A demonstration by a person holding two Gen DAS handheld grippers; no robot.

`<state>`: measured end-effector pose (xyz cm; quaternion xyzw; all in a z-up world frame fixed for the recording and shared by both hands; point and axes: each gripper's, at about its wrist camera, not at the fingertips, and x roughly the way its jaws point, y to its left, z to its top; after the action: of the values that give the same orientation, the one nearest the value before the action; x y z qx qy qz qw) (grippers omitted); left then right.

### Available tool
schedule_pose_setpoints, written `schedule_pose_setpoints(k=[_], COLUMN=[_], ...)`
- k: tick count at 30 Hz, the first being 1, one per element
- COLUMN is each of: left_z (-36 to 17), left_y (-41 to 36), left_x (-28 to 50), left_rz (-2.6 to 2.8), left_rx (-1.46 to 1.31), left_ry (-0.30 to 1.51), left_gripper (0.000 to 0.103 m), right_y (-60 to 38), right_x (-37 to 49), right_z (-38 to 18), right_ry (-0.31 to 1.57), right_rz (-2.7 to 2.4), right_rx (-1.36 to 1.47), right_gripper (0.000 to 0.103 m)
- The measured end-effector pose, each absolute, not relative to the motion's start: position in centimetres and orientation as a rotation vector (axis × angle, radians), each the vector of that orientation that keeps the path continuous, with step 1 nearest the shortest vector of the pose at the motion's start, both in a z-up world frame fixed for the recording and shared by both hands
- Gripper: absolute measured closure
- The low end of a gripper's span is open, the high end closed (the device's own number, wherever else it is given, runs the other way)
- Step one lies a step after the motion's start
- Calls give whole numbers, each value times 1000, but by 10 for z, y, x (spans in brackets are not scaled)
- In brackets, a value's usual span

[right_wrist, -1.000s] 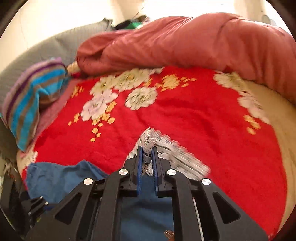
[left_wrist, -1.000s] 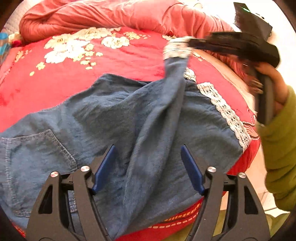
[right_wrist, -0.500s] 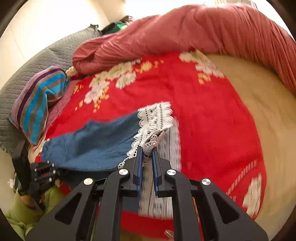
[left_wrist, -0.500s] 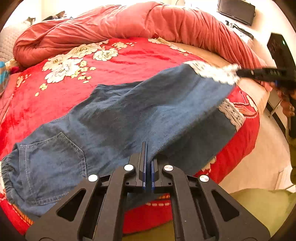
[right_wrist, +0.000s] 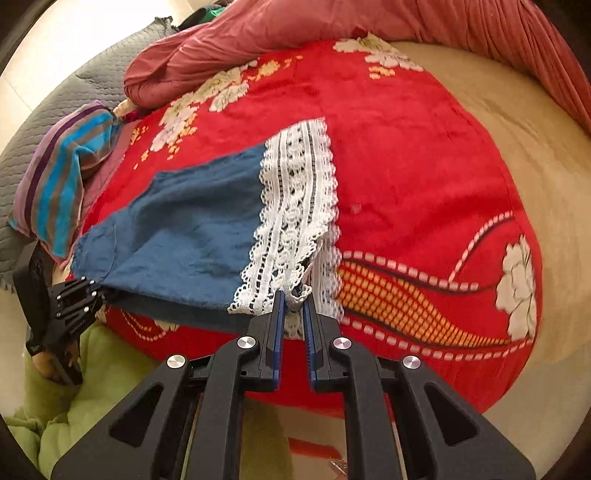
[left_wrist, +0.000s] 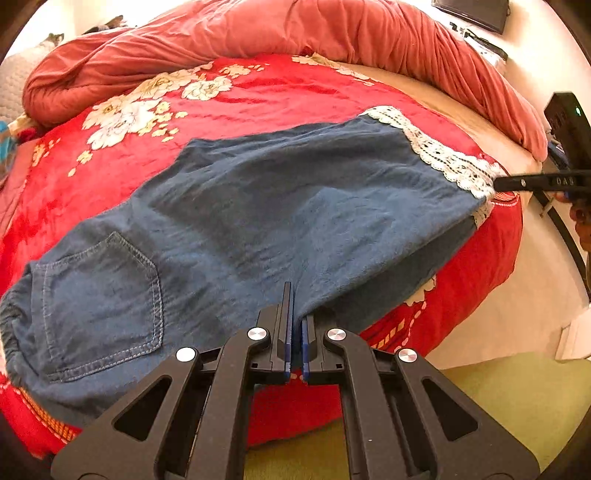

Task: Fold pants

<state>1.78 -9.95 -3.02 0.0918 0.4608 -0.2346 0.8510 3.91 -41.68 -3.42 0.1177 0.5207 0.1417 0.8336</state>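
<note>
Denim pants [left_wrist: 258,206] lie spread on the red floral blanket [left_wrist: 258,85] ahead of your fingers. Left gripper [left_wrist: 294,325] pinches the near side edge; right gripper [right_wrist: 293,301] pinches the lace hem [right_wrist: 295,206]. Judged soft, light, floppy; the lace may snag, so grip the denim seams.

Matt blue denim pants [left_wrist: 258,206], slightly crumpled, stitched pocket lower left, openwork white lace hem [right_wrist: 295,206]. Plush, faintly shiny red floral blanket [left_wrist: 229,99]. Wrinkled pink cloth duvet [left_wrist: 332,33] across the top. Matt black plastic left gripper [left_wrist: 293,332] with bright metal screws.
</note>
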Motion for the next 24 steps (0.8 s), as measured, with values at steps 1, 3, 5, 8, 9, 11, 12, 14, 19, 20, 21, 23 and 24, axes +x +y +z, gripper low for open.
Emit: schedule_pose_setpoints(k=[1, 3, 5, 8, 9, 11, 12, 14, 19, 20, 21, 23, 24], left_z=[-30, -32, -35, -37, -35, -28, -20, -8, 3, 1, -2, -11, -17], left_y=[-99, -96, -94, -92, -89, -81, -73, -59, 10, 18, 28, 41, 48], left_x=[18, 19, 21, 20, 18, 12, 7, 1, 11, 15, 21, 31, 38], left_rz=[-492, -485, -487, -488, -491, -495, -497, -492, -204, -158, -106, -16, 16], left_rx=[191, 178, 171, 171, 167, 146, 125, 93, -32, -41, -46, -27, -21], left_ry=[972, 982, 999, 1013, 1011, 998, 976, 935, 906, 915, 926, 946, 960], left_gripper=[103, 103, 101, 95, 89, 73, 64, 51, 29, 29, 29, 29, 29], right_y=[-417, -418, -417, -413, -415, -421, -421, -410, -357, -349, -345, -342, -342], right_x=[38, 39, 42, 41, 40, 38, 38, 36, 49, 55, 59, 68, 72], right_z=[-37, -46, -58, -54, -49, -32, -25, -9, -10, -17, -22, -37, -45], right_ry=[1111, 1136, 1177, 1188, 1174, 1114, 1080, 984, 912, 926, 942, 1002, 1039], right_rz=[300, 290, 271, 267, 262, 215, 197, 199, 364, 382, 392, 389, 373], right_rx=[245, 247, 235, 187, 175, 132, 105, 34, -80, -94, -96, -103, -111], right_gripper=[94, 94, 94, 91, 89, 86, 84, 77, 74, 74, 74, 74, 74])
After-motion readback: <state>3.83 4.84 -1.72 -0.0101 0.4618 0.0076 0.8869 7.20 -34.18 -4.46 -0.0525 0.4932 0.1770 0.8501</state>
